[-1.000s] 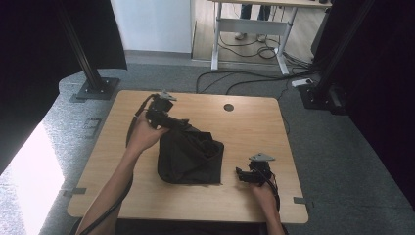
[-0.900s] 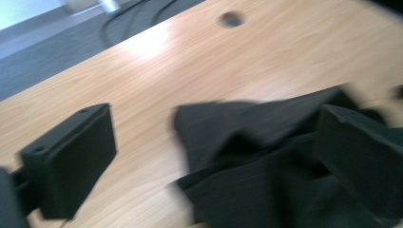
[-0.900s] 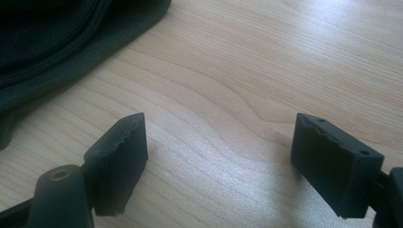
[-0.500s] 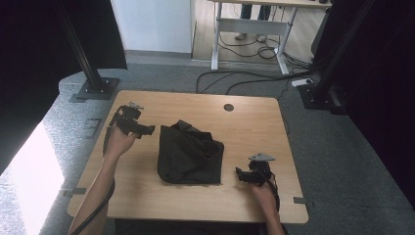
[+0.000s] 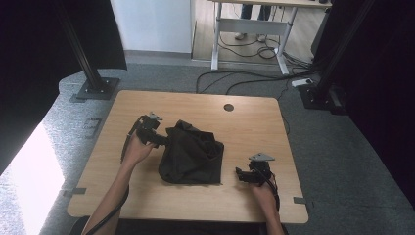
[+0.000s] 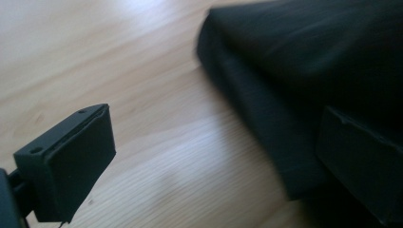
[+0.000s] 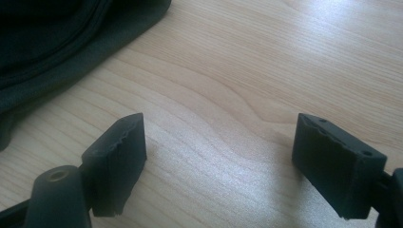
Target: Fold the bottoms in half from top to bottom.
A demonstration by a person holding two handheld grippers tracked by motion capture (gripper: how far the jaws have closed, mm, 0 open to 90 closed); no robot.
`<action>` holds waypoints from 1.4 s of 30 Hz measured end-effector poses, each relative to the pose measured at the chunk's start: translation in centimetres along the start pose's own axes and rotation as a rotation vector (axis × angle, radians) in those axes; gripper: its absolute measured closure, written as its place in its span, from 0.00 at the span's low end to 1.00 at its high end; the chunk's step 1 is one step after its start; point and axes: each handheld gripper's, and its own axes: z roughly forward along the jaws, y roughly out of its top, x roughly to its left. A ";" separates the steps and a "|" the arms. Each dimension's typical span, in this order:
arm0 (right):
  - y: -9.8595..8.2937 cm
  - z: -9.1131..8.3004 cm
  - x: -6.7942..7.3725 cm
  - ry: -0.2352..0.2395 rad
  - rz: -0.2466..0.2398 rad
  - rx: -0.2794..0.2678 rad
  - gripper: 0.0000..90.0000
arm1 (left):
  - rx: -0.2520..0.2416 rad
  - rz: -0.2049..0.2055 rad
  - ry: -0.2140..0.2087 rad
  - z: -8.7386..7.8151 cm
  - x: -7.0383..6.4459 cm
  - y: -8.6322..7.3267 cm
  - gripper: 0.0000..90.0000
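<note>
The wooden table (image 5: 122, 181) is the biggest thing here, and it takes up the middle of the high view. Its top is bare wood on most sides. There is lots of open room along the far edge, near the small round hole (image 5: 228, 107), and along the near edge at the bottom of the frame.

A dark cloth (image 5: 192, 152) lies crumpled in the middle of the table. It is lumpy on top, and its near edge lies flat and straight.

My left claw (image 5: 157, 139) is at the upper left of the cloth, right at its edge. In the left gripper view my jaws are spread wide. One jaw sits over bare wood at the lower left of the frame. The other is at the lower right, against the dark cloth (image 6: 304, 80). I cannot tell if it touches. The cloth's folded edge runs from the top middle down to the lower right.

My right claw (image 5: 242, 176) is at the lower right of the table, just beside the cloth's corner but apart from it. In the right gripper view my jaws are spread wide over bare wood, holding nothing. The cloth's rounded edge (image 7: 71, 42) fills the upper left corner there.
</note>
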 end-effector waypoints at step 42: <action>3.5 -1.1 0.9 0.072 -0.018 -0.024 0.16 | -0.033 0.168 -0.048 -2.2 -9.9 -5.2 0.00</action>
